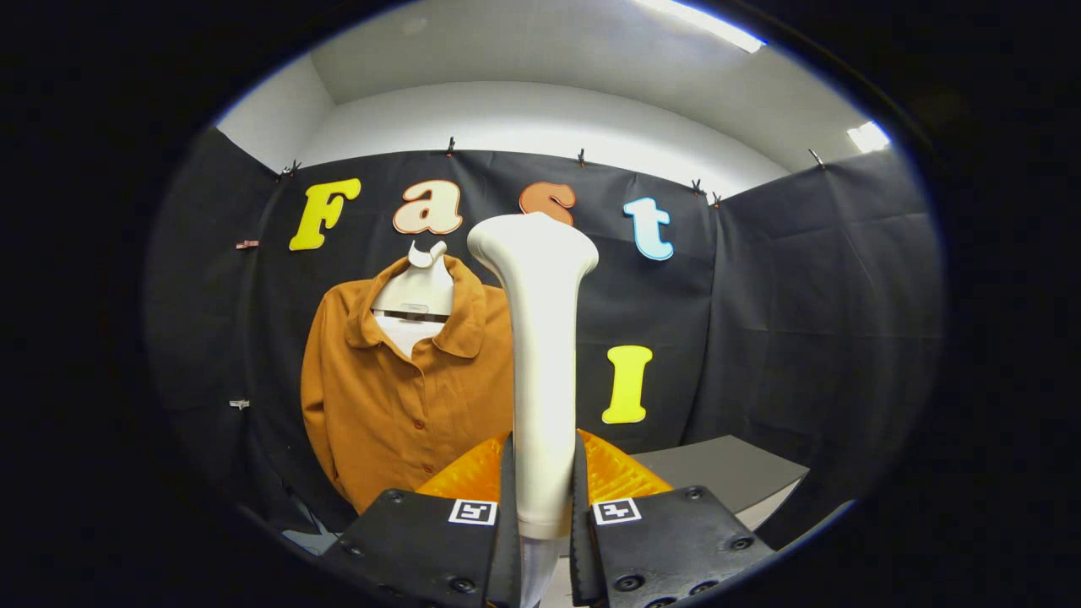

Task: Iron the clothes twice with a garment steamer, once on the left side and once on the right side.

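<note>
Off to the left of the gripper and well beyond its fingers, a rust-orange button-up shirt with a wide collar (397, 380) hangs flat against the black cloth wall (760, 321). It sits on a white plastic hanger (415, 291) whose hook pokes up above the collar, and a white inner layer shows in the open neck. A row of small buttons runs down its front. The shirt's right-hand edge disappears behind the steamer.

Straight ahead, the gripper (542, 507) is clenched around a cream-white, smooth plastic garment steamer (540, 338). Both fingers press against the lower part of its long handle, one on each side, and the steamer stands upright between them. Its flared head rises above the level of the shirt's collar. The steamer is apart from the shirt, nearer to the gripper than the fabric is.

Further right, just beyond the fingers, the corner of a grey tabletop (726, 473) juts out in front of the cloth wall. Overhead are pale walls and a bright ceiling light strip (701, 21).
</note>
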The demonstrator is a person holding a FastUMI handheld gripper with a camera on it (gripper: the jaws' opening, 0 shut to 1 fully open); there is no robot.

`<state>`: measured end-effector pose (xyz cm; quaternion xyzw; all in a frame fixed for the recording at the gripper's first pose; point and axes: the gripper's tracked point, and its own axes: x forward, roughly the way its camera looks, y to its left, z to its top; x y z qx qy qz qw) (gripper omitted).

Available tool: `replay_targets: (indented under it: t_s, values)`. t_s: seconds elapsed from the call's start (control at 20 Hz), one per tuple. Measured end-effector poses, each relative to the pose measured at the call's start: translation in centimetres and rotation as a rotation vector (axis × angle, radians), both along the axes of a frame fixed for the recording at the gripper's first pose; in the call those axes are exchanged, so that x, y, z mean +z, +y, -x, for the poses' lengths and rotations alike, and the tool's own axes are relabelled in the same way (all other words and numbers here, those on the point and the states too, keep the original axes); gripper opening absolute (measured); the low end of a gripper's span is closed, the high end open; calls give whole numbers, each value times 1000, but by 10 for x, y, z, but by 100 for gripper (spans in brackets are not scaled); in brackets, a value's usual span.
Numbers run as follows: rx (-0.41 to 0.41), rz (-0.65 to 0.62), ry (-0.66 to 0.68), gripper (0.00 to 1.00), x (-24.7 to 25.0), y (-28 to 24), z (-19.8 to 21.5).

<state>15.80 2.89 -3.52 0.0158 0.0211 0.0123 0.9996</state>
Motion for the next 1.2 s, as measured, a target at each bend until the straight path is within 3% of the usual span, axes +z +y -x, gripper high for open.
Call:
replay_targets:
  t_s: [1.2]
  values:
    - [-8, -19, -42, 27, 21, -1, -3]
